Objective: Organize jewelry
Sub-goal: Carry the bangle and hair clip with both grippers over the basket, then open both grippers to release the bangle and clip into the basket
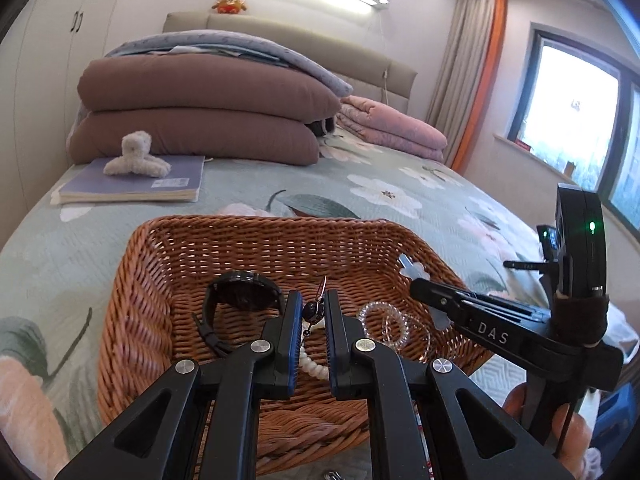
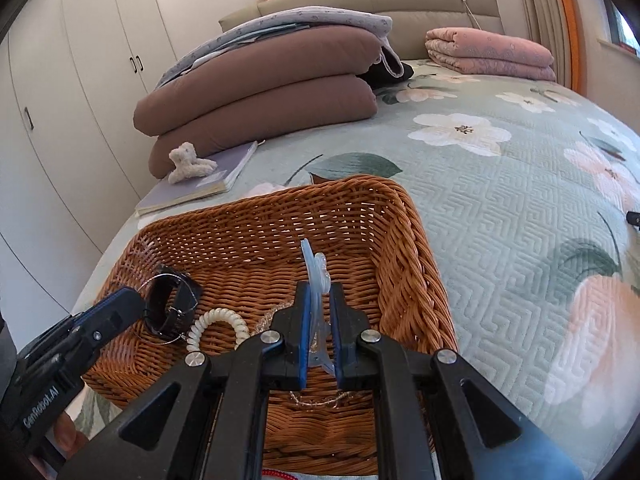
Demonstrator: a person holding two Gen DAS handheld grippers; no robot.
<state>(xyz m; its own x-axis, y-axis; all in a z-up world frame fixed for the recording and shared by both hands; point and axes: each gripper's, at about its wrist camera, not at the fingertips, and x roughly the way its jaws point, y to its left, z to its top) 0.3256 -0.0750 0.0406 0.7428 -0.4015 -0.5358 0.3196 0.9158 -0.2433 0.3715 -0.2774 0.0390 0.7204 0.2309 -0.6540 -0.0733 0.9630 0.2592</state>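
— Quilted floral bedspread (image 2: 500, 240) underneath; what's in the woven wicker basket (image 2: 400, 240)?
— Black watch (image 1: 240, 300), coiled bands. Left gripper (image 1: 311, 312) pinches a small charm (image 1: 312, 311); right gripper (image 2: 320, 308) clamps a translucent clip (image 2: 318, 280), both over it.

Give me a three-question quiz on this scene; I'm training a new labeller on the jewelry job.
1. True or false: the right gripper is shut on a pale blue hair clip.
2. What black item lies in the basket? A. watch B. comb C. glove
3. Fill in: the fluffy white claw clip rests on a ____.

Key
1. True; the clip stands between its pads.
2. A; the watch lies by the left gripper, which is shut on a small dark piece with a thin hook.
3. Notebook, on the bed beside the folded quilts.
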